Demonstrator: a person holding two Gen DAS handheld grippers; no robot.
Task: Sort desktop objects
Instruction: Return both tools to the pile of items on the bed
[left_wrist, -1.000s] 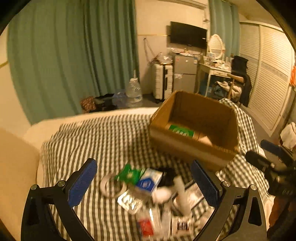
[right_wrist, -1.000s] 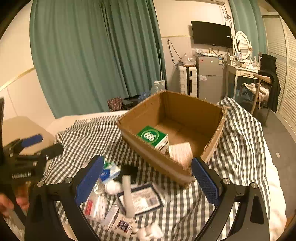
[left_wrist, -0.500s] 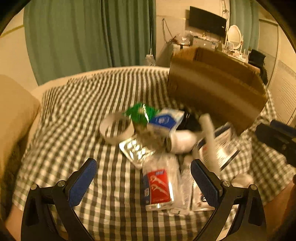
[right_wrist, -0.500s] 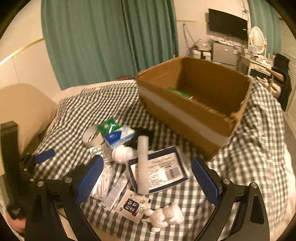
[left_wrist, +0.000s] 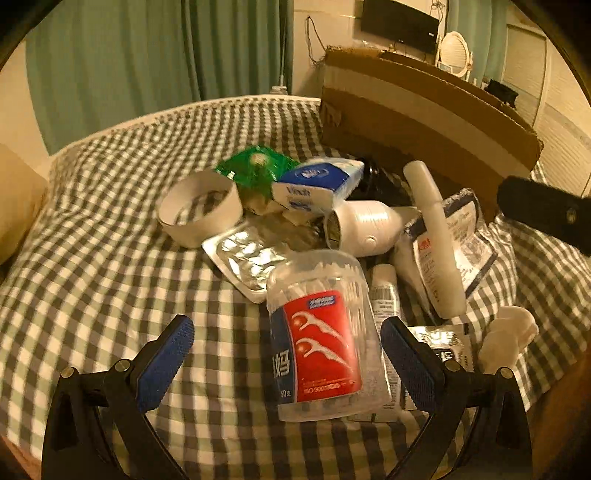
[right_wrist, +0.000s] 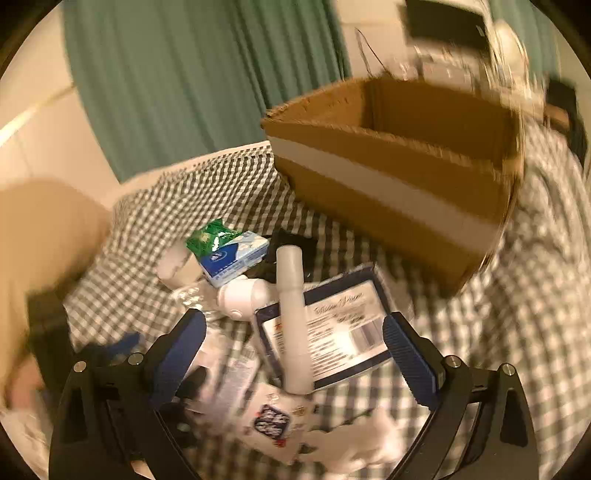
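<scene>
Both claws hang wide open and empty. Left gripper (left_wrist: 286, 354) straddles a clear tub of floss picks (left_wrist: 321, 343) with a red label, lying on its side on the checked cloth (left_wrist: 110, 258), neither pad touching it. Right gripper (right_wrist: 293, 356) frames a white tube (right_wrist: 291, 317) resting across a dark-bordered flat packet (right_wrist: 343, 328). Around them lie a blister pack (left_wrist: 247, 258), a tape roll (left_wrist: 199, 212), a blue tissue pack (left_wrist: 317, 188) and a green sachet (left_wrist: 255, 166); the cardboard box (right_wrist: 399, 177) stands just behind. For the tub, I judge it best to centre the pads on its flat-labelled middle, lower, and close gently, since slick round plastic may roll or squirt out.
</scene>
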